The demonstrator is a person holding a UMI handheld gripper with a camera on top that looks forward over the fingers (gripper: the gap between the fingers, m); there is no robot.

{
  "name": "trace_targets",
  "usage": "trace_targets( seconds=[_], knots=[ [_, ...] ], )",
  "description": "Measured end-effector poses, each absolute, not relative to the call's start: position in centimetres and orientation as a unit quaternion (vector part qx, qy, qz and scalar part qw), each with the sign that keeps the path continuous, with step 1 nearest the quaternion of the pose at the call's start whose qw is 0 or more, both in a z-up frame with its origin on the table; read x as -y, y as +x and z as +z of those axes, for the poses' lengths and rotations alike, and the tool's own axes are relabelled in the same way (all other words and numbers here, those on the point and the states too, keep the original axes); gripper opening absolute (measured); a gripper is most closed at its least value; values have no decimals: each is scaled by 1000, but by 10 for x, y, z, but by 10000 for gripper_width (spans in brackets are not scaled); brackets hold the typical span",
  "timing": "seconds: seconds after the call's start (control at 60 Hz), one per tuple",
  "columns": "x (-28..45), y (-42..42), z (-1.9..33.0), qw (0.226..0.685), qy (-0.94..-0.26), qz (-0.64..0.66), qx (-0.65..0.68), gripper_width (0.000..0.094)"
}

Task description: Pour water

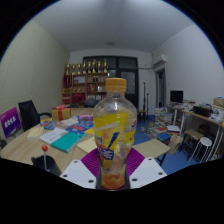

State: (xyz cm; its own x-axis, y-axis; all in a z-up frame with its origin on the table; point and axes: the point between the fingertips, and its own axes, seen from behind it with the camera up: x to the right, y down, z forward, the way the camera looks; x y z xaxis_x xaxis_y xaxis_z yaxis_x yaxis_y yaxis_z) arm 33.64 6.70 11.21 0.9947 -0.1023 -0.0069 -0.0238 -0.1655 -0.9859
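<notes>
A clear plastic bottle (114, 130) with an orange cap, a yellow and blue label and orange drink in it stands upright between my gripper's fingers. My gripper (113, 170) is shut on the bottle: both purple pads (132, 160) press on its lower part. The bottle is lifted above the tables, which lie well beyond it. No cup or other vessel for pouring shows in this view.
Wooden tables (30, 146) with books and papers stand beyond on the left. A desk with a monitor (176, 98) and a white chair (203, 147) are at the right. A shelf with trophies (88, 72) stands at the far wall.
</notes>
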Motion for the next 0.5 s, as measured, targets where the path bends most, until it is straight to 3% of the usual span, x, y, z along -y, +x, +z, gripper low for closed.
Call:
trace_targets(
  seconds=[0.15, 0.217, 0.333, 0.483, 0.5],
  knots=[
    [-65, 335, 42, 607, -793, -11, -43, 350],
    [-65, 342, 56, 634, -773, -20, -30, 339],
    [-79, 332, 56, 628, -777, -24, -39, 344],
    [-66, 328, 50, 589, -806, -5, -58, 577],
    [-63, 326, 49, 581, -811, -1, -62, 647]
  ],
)
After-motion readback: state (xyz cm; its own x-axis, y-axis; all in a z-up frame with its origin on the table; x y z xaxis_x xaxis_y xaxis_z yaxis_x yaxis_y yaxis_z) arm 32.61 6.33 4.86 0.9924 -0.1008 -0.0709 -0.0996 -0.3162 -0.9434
